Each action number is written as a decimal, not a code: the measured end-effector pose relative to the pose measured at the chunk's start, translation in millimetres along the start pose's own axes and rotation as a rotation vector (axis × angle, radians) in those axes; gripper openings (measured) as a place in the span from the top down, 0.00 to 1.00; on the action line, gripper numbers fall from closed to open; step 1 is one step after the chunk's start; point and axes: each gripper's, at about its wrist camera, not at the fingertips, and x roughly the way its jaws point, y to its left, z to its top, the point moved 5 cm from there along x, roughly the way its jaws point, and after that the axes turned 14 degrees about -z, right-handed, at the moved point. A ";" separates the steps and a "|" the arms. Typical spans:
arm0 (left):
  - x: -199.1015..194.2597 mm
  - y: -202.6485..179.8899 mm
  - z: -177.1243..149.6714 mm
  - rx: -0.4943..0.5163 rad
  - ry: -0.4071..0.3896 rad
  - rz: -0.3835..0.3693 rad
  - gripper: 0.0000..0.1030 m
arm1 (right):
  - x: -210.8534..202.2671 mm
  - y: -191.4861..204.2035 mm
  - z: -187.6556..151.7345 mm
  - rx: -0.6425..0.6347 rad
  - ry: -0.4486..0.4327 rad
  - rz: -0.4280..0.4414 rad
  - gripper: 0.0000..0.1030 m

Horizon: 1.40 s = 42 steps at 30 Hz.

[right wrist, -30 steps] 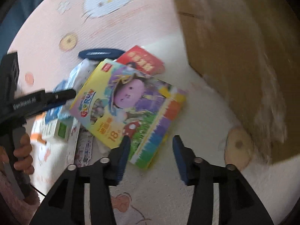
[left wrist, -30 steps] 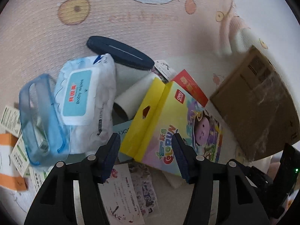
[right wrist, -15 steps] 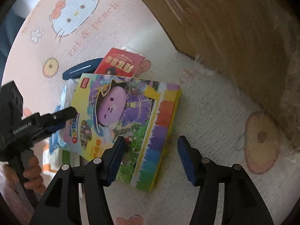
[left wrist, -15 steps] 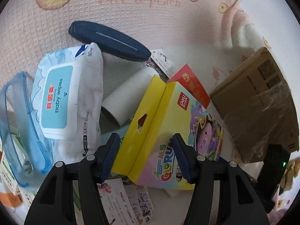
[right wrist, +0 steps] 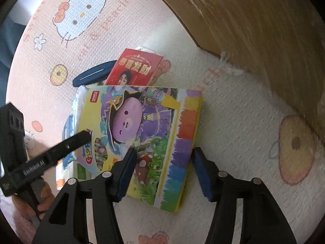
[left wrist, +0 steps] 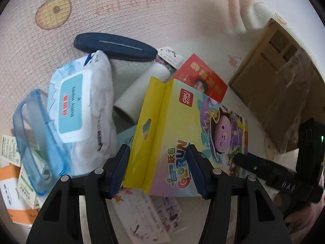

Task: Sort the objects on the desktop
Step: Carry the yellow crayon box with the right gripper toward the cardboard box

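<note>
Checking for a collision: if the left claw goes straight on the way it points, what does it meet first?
Most likely the crayon box: the left claw is open with the box's yellow hanger flap between its fingers, apparently not yet gripped. Depth is unclear, but nothing else lies nearer in that line.

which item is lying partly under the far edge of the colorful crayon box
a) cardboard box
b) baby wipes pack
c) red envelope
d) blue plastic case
c) In the right wrist view the red envelope pokes out from behind the crayon box, whose top edge covers the envelope's lower part; the left wrist view shows the same overlap.
</note>
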 end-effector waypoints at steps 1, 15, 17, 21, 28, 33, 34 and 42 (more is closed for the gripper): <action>-1.0 4.0 -2.8 -0.010 0.000 -0.008 0.41 | 0.1 -1.6 -1.5 0.004 0.014 0.021 0.55; 4.0 20.0 -4.7 -0.102 -0.009 -0.034 0.37 | 9.5 9.3 0.6 -0.127 0.000 0.056 0.42; 5.2 19.6 -5.4 -0.105 -0.012 -0.037 0.37 | 9.7 10.9 1.3 -0.131 0.004 0.052 0.42; 4.4 20.7 -6.0 -0.128 -0.027 -0.046 0.37 | 11.1 15.7 2.3 -0.126 0.010 0.035 0.42; 3.8 24.0 -21.6 -0.115 -0.018 -0.078 0.37 | 12.6 18.6 3.0 -0.170 0.048 0.021 0.42; -0.8 34.7 -31.5 -0.167 -0.045 -0.130 0.35 | 15.3 19.6 7.5 -0.164 0.070 0.031 0.43; -0.5 38.0 -31.9 -0.183 -0.054 -0.144 0.35 | 15.5 20.3 7.6 -0.164 0.068 0.028 0.43; -11.4 31.7 -31.3 -0.206 -0.131 -0.112 0.59 | 10.4 31.0 7.3 -0.178 0.033 -0.020 0.44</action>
